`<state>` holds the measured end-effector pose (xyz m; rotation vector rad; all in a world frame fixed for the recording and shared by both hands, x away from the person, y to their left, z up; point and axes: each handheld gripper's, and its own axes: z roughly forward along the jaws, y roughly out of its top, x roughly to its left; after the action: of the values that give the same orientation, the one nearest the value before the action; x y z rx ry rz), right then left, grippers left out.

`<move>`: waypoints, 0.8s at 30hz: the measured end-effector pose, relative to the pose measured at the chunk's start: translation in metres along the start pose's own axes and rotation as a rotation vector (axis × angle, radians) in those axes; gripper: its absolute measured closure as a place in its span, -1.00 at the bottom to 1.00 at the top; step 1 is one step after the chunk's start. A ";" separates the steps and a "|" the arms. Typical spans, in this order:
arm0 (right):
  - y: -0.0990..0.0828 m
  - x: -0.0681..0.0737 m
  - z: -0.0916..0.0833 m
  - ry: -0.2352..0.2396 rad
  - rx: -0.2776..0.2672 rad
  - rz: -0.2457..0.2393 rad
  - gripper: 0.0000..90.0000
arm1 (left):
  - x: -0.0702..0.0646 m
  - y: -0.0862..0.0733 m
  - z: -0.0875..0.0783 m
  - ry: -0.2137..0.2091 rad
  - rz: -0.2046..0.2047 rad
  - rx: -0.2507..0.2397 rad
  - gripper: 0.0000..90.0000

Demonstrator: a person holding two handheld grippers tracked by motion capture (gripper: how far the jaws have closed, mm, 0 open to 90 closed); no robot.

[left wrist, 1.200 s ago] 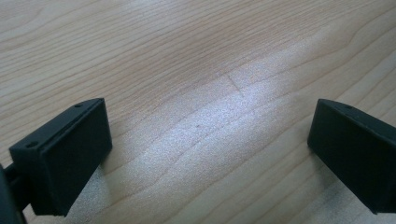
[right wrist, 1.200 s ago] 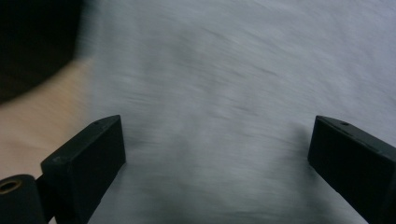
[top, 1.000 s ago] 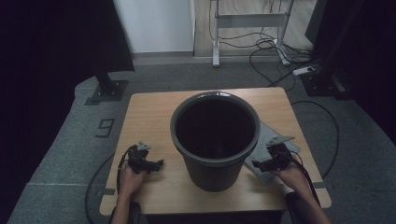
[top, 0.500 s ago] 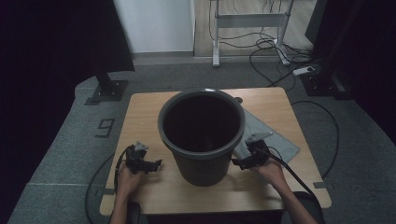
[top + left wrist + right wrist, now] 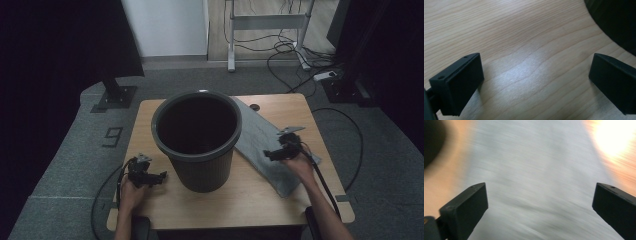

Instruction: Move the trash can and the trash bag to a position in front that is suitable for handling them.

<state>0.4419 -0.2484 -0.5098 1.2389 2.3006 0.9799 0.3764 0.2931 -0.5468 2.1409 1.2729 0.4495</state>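
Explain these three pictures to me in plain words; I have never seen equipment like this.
There is no robot here: a person holds a hand tool with two black jaws in each hand. The high view looks down on a light wooden table. On it stand a large dark round plastic bucket and, to its right, a flat grey cloth. The left gripper sits beside the bucket; the right gripper is over the cloth. The other two pictures come from cameras riding on each tool. The left gripper view shows its jaws wide apart over bare wood; the right gripper view, blurred, shows open jaws over the cloth. Neither holds anything.
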 end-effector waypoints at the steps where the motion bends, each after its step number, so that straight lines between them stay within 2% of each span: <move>1: 0.000 0.000 0.000 0.000 0.000 0.000 -0.99 | 0.000 0.000 0.000 0.000 0.000 0.000 -1.00; 3: -0.010 -0.028 -0.006 -0.066 0.013 0.056 -0.93 | -0.001 0.001 0.001 -0.005 0.005 0.002 -1.00; 4: -0.020 -0.053 -0.011 -0.104 0.014 0.130 -0.87 | -0.001 0.002 0.002 -0.005 0.005 0.001 -1.00; 5: -0.020 -0.053 -0.011 -0.104 0.014 0.130 -0.87 | -0.001 0.002 0.002 -0.005 0.005 0.001 -1.00; 7: -0.028 -0.069 -0.012 -0.136 0.029 0.169 -0.80 | -0.001 0.003 0.002 -0.006 0.004 0.001 -1.00; 8: -0.034 -0.078 -0.011 -0.131 0.050 0.184 -0.77 | -0.001 0.003 0.002 -0.006 0.004 0.002 -1.00; 10: -0.039 -0.078 -0.009 -0.101 0.074 0.176 -0.75 | -0.001 0.003 0.002 -0.006 0.004 0.002 -1.00; 14: -0.050 -0.067 -0.008 -0.053 0.107 0.139 -0.75 | -0.001 0.003 0.002 -0.006 0.004 0.002 -1.00; 15: -0.050 -0.067 -0.008 -0.053 0.107 0.139 -0.75 | -0.001 0.003 0.002 -0.006 0.004 0.002 -1.00; 17: -0.056 -0.055 -0.011 -0.059 0.108 0.100 -0.76 | -0.001 0.003 0.002 -0.006 0.004 0.002 -1.00; 18: -0.062 -0.040 -0.017 -0.035 0.114 0.074 -0.76 | -0.001 0.003 0.002 -0.006 0.004 0.003 -1.00; 19: -0.062 -0.040 -0.017 -0.035 0.114 0.074 -0.76 | -0.001 0.003 0.002 -0.006 0.004 0.003 -1.00; 20: -0.064 -0.031 -0.020 -0.022 0.119 0.062 -0.76 | -0.001 0.003 0.002 -0.006 0.004 0.003 -1.00; 21: -0.070 -0.009 -0.026 0.036 0.131 0.005 -0.78 | -0.002 0.003 0.002 -0.006 0.003 0.003 -1.00; 22: -0.072 0.002 -0.030 0.083 0.143 -0.026 -0.77 | -0.002 0.003 0.002 -0.006 0.003 0.003 -1.00; 23: -0.073 0.012 -0.036 0.130 0.138 -0.064 -0.77 | -0.002 0.003 0.002 -0.006 0.003 0.003 -1.00; 24: -0.073 0.012 -0.036 0.130 0.138 -0.064 -0.77 | -0.002 0.003 0.002 -0.007 0.003 0.002 -1.00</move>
<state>0.3719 -0.2809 -0.5365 1.1777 2.5298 0.9179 0.3790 0.2899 -0.5467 2.1445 1.2675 0.4420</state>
